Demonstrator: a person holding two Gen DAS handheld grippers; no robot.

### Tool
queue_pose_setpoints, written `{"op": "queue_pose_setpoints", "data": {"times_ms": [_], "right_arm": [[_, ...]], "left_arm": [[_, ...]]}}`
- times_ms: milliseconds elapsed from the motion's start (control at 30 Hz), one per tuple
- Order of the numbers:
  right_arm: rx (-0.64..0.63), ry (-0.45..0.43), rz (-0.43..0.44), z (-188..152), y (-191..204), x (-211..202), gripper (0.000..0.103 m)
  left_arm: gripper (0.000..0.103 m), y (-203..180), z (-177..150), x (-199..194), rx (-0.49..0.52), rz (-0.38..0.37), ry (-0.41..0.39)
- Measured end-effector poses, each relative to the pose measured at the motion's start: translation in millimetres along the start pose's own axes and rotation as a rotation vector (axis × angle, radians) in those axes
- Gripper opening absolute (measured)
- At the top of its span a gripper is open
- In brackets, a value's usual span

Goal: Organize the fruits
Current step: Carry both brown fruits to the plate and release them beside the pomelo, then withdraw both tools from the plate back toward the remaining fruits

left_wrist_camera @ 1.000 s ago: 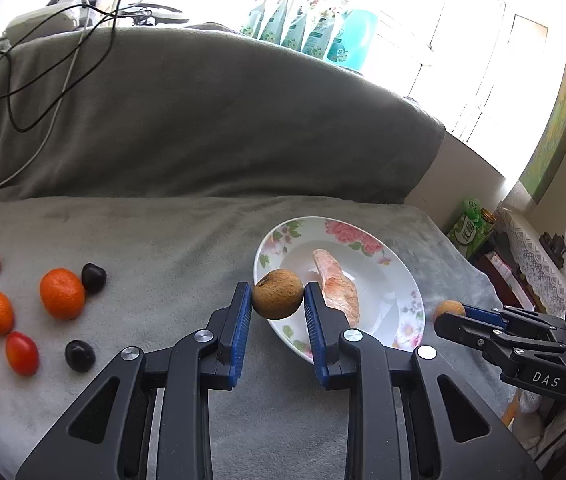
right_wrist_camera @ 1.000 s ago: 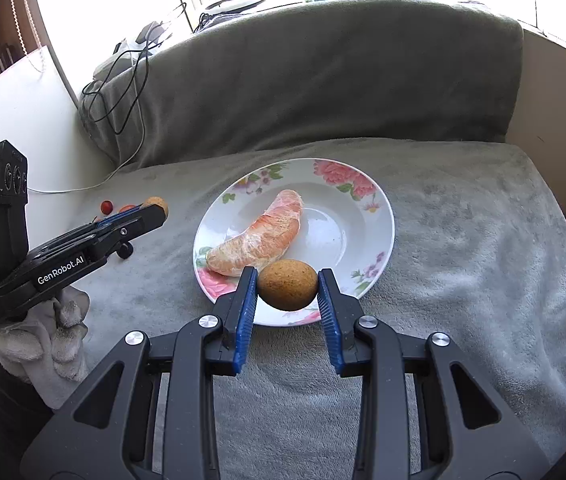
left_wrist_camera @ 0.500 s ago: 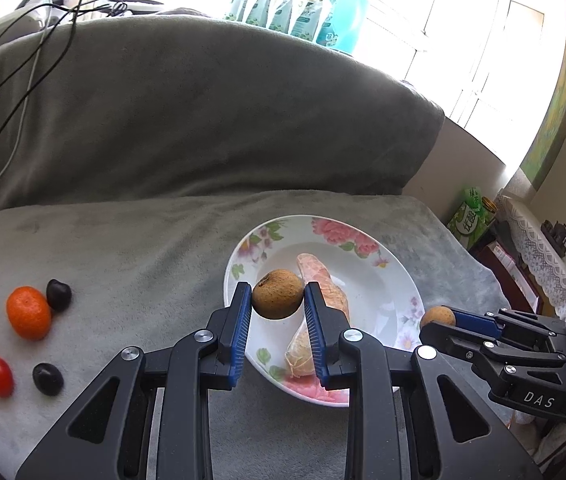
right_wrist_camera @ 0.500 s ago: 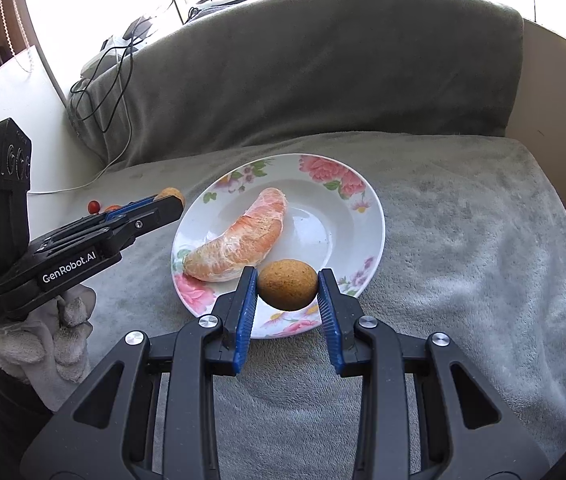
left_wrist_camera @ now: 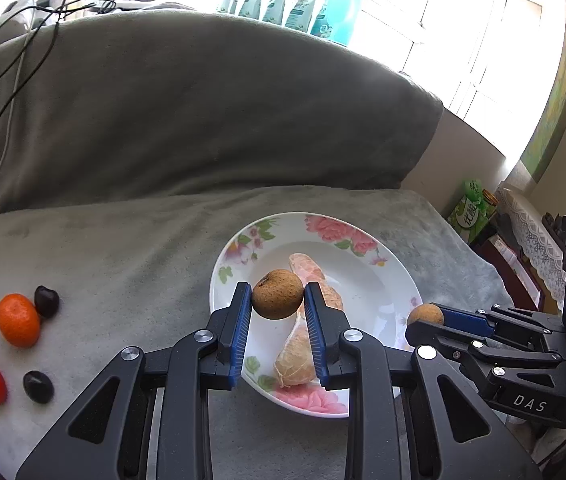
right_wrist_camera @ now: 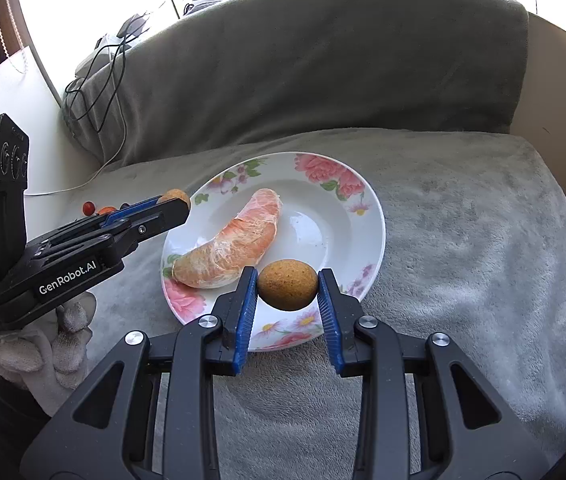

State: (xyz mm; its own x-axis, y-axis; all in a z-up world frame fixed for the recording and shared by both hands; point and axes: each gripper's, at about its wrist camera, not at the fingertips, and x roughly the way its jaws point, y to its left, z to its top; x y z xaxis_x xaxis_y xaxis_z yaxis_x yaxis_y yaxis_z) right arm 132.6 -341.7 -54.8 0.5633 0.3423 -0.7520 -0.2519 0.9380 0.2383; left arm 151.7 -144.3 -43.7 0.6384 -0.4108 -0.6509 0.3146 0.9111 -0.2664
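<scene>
Above the floral plate (right_wrist_camera: 367, 216), each gripper is clenched on a small round brown fruit: left gripper (left_wrist_camera: 277, 308), left fruit (left_wrist_camera: 277, 294); right gripper (right_wrist_camera: 288, 292), right fruit (right_wrist_camera: 288, 285). Probably light, thin-shelled, prone to roll; hold across the widest girth.

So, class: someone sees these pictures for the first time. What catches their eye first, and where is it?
Each gripper, left and right, pinches a round brown fruit over the near rim of the flowered plate. A peeled pomelo segment lies inside the plate, and small orange, red and dark fruits sit on the grey blanket to the left.
</scene>
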Motion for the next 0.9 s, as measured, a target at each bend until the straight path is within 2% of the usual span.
{"op": "queue_pose_setpoints", "data": {"times_ms": [267,300,333,367,433,567,633,667,767,800,900], "right_arm": [[-0.007,0.002,0.006,0,3,2,0.033],[-0.008,0.001,0.005,-1,3,2,0.035],[-0.008,-0.003,0.002,0,3,1,0.047],[-0.009,-0.011,-0.002,0,4,0,0.06],[-0.013,-0.022,-0.009,0,5,-3,0.067],[-0.015,-0.018,-0.008,0,6,-4,0.068],[-0.02,-0.018,-0.013,0,6,-4,0.069],[-0.022,-0.019,-0.013,0,7,-4,0.073],[-0.028,-0.026,-0.011,-1,8,-6,0.083],[-0.031,-0.027,-0.013,-1,9,-7,0.085],[-0.041,-0.025,-0.017,-1,12,-7,0.087]], "left_arm": [[0.025,-1,1,0,0.003,-0.001,0.007],[0.026,-1,1,0,0.004,-0.001,0.008],[0.027,-1,1,0,0.003,0.001,0.007],[0.031,-1,1,0,0.003,0.0,0.005],[0.037,0,1,-1,0.001,-0.002,0.003],[0.046,0,2,-2,-0.002,-0.002,0.003],[0.06,1,2,-3,-0.011,-0.005,-0.001],[0.067,2,2,-4,-0.019,-0.007,-0.007],[0.072,3,4,-7,-0.036,-0.012,-0.013],[0.076,3,4,-7,-0.037,-0.011,-0.011],[0.076,3,5,-7,-0.038,0.001,-0.01]]}}
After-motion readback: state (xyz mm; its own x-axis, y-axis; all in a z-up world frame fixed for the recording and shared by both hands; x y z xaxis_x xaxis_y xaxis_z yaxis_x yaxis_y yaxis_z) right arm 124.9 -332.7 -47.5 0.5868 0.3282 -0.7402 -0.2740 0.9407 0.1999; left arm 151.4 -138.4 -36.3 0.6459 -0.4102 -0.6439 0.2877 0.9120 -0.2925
